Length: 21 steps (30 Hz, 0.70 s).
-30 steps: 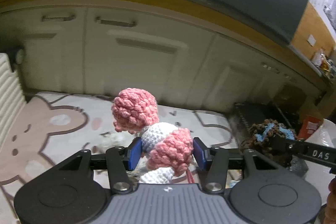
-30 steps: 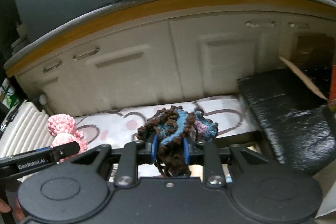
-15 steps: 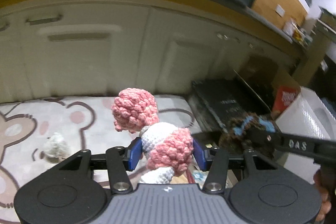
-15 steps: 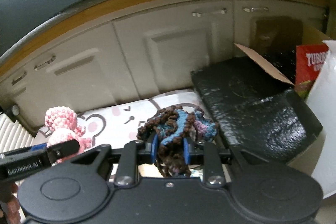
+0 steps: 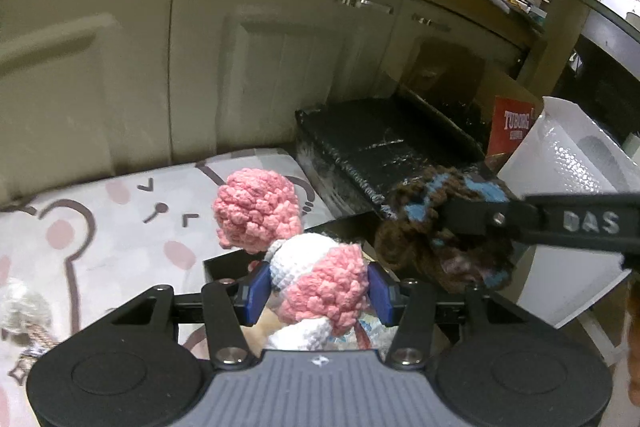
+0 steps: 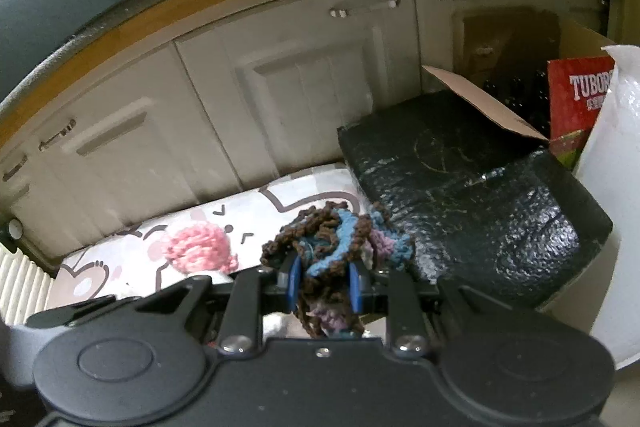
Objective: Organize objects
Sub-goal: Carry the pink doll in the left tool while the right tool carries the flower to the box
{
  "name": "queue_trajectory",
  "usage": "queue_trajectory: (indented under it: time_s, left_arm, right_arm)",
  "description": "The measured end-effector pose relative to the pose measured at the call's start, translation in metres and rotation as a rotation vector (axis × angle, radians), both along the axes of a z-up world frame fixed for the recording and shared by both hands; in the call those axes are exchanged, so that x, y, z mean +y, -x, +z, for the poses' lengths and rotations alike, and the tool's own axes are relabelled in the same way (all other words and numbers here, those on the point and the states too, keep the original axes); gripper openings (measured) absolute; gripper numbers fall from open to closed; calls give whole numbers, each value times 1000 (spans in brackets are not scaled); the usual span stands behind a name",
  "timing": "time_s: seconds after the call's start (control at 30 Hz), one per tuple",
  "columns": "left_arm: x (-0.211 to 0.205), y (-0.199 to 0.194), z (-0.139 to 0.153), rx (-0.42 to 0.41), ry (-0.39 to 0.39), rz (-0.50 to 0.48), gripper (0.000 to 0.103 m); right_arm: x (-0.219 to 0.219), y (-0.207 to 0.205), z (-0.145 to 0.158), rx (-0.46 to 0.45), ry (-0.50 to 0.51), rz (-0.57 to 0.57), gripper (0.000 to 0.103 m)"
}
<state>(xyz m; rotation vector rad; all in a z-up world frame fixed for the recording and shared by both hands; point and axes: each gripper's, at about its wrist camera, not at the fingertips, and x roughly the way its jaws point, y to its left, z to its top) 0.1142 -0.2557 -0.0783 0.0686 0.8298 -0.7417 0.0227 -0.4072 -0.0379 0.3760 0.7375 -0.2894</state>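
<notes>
Your left gripper (image 5: 318,291) is clenched on a pink-and-white crocheted yarn toy (image 5: 296,251), its blue pads pressing the lower pink bobble from both sides. The toy's long axis runs away from you along the fingers and tilts upward, with the upper pink ball pointing up and slightly left, toward the cream cabinet doors (image 5: 276,67). It is held off the surface, over the near right edge of the bear-print mat (image 5: 120,223), left of the black plastic-wrapped block (image 5: 384,147).

Your right gripper (image 6: 325,287) is clamped on a brown, blue and purple crocheted yarn bundle (image 6: 336,247). This bundle is a loose clump with no clear long axis; brown strands hang down between the pads, and ruffled loops spread forward and to the right, just short of the black block's near left corner.

Compared with a second ago, both views have swung to the right: the black block now fills far more of each picture, and the red cardboard box (image 5: 514,125) and white bubble-wrap bag (image 5: 576,163) beyond the block's right side have come into plain sight. The mat has slid leftward, and in the left wrist view your right gripper's bundle sits closer to the pink toy than before. Both grips are unchanged.
</notes>
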Motion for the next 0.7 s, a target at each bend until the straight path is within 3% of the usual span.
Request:
queue_trajectory:
  time_s: [0.13, 0.17, 0.23, 0.43, 0.5, 0.57, 0.7]
  left_arm:
    - [-8, -10, -14, 29, 20, 17, 56]
    - [-10, -12, -18, 38, 26, 23, 74]
    - [-12, -14, -23, 37, 19, 44, 91]
    - [-8, -16, -27, 33, -41, 26, 89]
    - [-6, -16, -27, 40, -52, 24, 87]
    - [-6, -15, -27, 40, -69, 18, 85]
    - [-6, -11, -26, 40, -102, -5, 85]
  right_arm:
    - [-7, -2, -8, 34, -4, -17, 25]
    - [-9, -2, -9, 39, -5, -21, 25]
    - [-13, -3, -13, 50, -11, -30, 25]
    - [-19, -7, -28, 92, -19, -25, 26]
    - [-19, -10, -35, 114, -45, -2, 31]
    - [-15, -12, -42, 141, -49, 12, 43]
    - [-12, -12, -43, 171, 15, -3, 57]
